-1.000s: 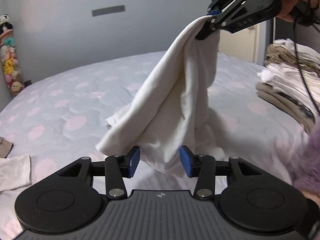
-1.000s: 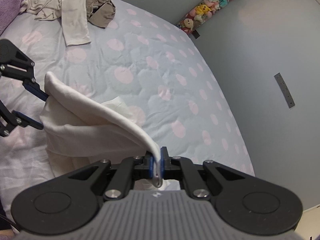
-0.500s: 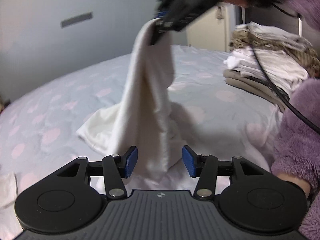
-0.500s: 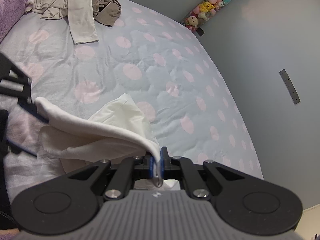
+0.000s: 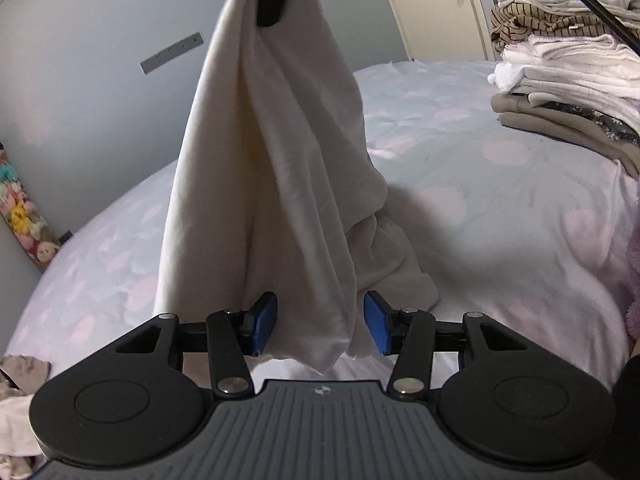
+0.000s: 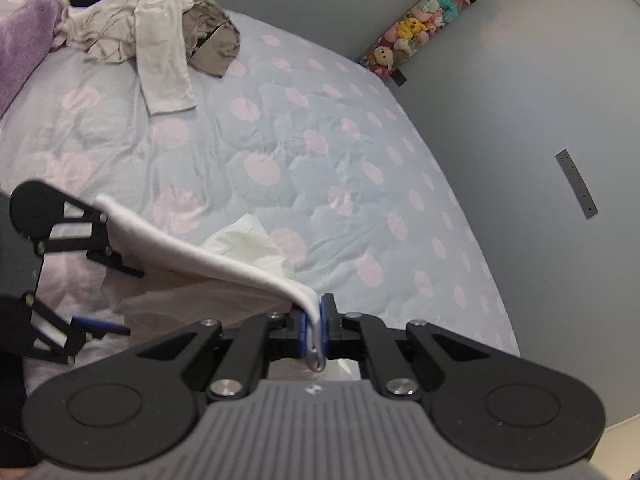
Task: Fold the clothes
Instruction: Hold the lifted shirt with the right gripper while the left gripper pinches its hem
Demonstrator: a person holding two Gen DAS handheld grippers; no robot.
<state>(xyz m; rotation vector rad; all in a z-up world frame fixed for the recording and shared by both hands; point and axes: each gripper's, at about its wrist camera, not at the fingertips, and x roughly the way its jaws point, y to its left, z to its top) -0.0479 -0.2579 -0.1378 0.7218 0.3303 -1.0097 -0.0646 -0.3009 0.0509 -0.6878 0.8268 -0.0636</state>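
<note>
One cream cloth [image 5: 272, 184] is what I am working with: my right tongs [image 6: 314, 330] are clenched on a folded edge of it and hold that edge high, so the fabric hangs in a long cone down to the bed [image 5: 480, 200]. My left tongs [image 5: 320, 328] sit low at the foot of that cone, released, with the blue pads spread wide and the lowest corner of the cloth dangling between them, not pinched.

From the left view I see the right tongs only as a black finger at the top of the cloth, and to the right a stack of folded clothes [image 5: 568, 80] on the bed. The right view looks down instead: the cloth runs as a thick white band from its pads across to the left tongs [image 6: 108, 292], whose upper finger touches the fabric. Beyond them, far up the dotted bedcover, lies a heap of unfolded clothes [image 6: 160, 44], and a row of soft toys [image 6: 420, 28] hangs on the grey wall.

The cloth looks soft, plain and creased in long vertical folds.
</note>
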